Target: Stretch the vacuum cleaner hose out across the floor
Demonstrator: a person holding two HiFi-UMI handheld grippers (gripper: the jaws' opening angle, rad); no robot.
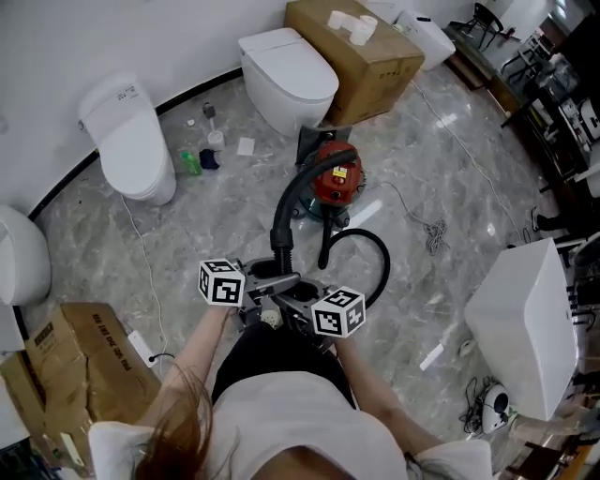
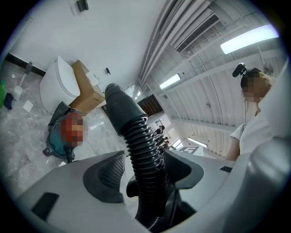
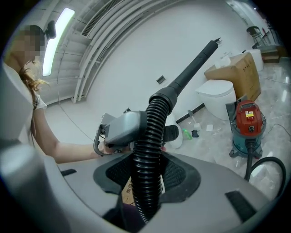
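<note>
Squeezing the black hose tight between their fingers, the left gripper and the right gripper hold it side by side, with the red vacuum cleaner ahead.

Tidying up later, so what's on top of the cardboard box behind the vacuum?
A few white rolls lie on the box. The box looks closed, so its contents are hidden.

Lighting bright, white, even. Source: ceiling strip lights above and beyond the left hand-held gripper; second strip light above the right hand-held gripper. Glare patches on the marble floor beyond both. Shadows soft, short. Gripper views: heavy barrel distortion, black corners. Hose ribs sharp with small highlights; grey shells nearest the lens soft.
</note>
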